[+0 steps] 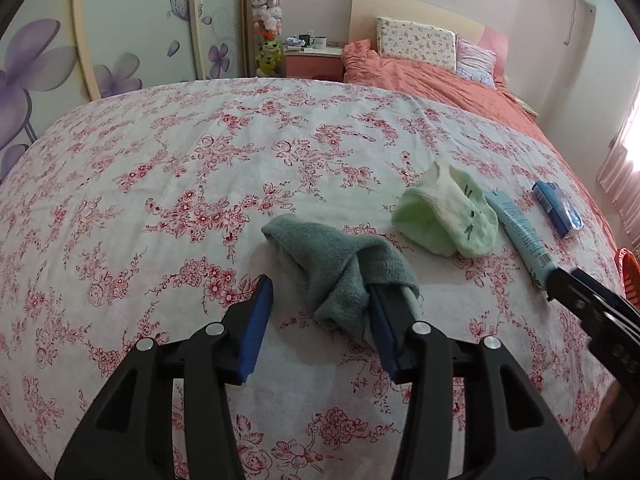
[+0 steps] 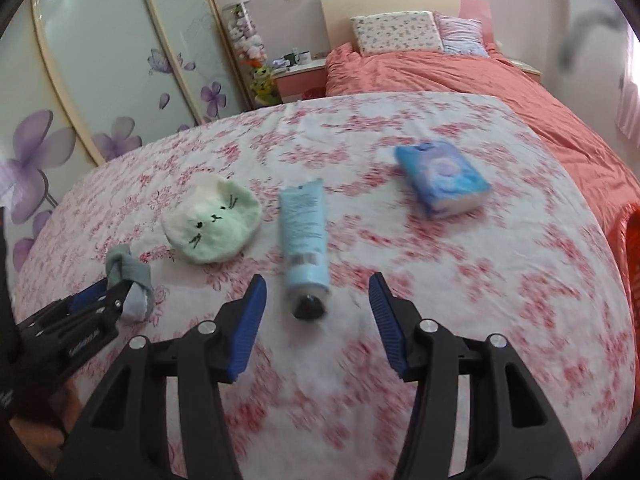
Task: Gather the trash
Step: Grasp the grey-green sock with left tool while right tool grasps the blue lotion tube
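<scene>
A grey-green sock (image 1: 320,248) lies crumpled on the floral bed sheet (image 1: 200,184). One end is draped over the right finger of my left gripper (image 1: 320,284), whose jaws stand apart without pinching it. A light blue tube (image 2: 304,232) lies with its black cap toward me, the cap end between the spread fingers of my right gripper (image 2: 317,280), whose pads are clear of it. A pale green cat-face sock (image 2: 212,220) sits left of the tube. A blue tissue pack (image 2: 440,184) lies farther right. The left gripper (image 2: 100,296) shows at the lower left with the sock (image 2: 132,276) on it.
An orange basket (image 2: 628,248) stands past the bed's right edge. A salmon duvet (image 2: 460,76) and pillows (image 2: 396,32) cover the head end. A nightstand with mugs (image 1: 316,54) and a flower-painted wardrobe (image 1: 120,40) stand at the far left.
</scene>
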`<state>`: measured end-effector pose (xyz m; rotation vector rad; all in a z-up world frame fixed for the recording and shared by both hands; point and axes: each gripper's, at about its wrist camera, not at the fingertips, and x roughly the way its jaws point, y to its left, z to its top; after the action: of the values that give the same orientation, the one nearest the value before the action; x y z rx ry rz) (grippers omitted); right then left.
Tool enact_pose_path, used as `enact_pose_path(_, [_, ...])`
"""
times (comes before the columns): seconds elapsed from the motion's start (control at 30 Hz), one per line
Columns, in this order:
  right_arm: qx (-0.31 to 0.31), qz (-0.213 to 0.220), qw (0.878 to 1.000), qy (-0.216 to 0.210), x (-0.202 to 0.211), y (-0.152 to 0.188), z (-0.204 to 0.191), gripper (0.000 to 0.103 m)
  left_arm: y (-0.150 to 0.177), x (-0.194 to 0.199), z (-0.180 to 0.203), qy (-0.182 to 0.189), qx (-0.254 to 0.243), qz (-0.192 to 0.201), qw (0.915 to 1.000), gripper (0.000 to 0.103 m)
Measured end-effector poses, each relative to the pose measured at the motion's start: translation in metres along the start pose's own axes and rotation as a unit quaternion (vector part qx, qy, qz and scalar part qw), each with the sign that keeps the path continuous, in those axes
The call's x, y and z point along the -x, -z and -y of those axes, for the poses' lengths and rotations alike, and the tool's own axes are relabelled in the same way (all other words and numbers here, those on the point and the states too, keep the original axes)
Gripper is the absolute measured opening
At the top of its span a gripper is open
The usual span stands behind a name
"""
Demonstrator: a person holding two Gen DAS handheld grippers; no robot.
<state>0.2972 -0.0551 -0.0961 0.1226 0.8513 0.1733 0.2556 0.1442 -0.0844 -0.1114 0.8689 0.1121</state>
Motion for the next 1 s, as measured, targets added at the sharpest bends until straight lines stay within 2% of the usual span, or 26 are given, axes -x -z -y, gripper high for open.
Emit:
enact_pose_path(0.07, [0.001, -0.007, 1.000, 0.006, -0.008, -0.003, -0.004, 0.041, 0.000, 0.000, 0.000, -0.002, -0.002, -0.001, 1.0000, 0.048])
enact_pose_path(0.3, [-0.012, -0.012, 1.000, 0.018, -0.020, -0.010, -0.005, 0.035, -0.001, -0.002, 0.003, -0.008, -0.008, -0.002, 0.9999, 0.049])
enact_pose_path(0.37, [-0.009, -0.013, 1.000, 0.018, -0.020, -0.009, -0.005, 0.027, -0.002, -0.002, 0.004, -0.008, -0.008, -0.002, 0.9999, 0.049])
enact_pose_path(0.63, [-0.006, -0.009, 0.998, 0.065, 0.000, 0.005, 0.016, 0.027, -0.001, -0.001, 0.004, -0.005, -0.005, -0.002, 1.0000, 0.049])
enact_pose_path(1.0, [-0.028, -0.011, 0.998, 0.048, 0.004, 0.010, 0.033, 0.027, -0.001, 0.000, -0.002, 0.012, 0.012, 0.002, 0.9999, 0.049])
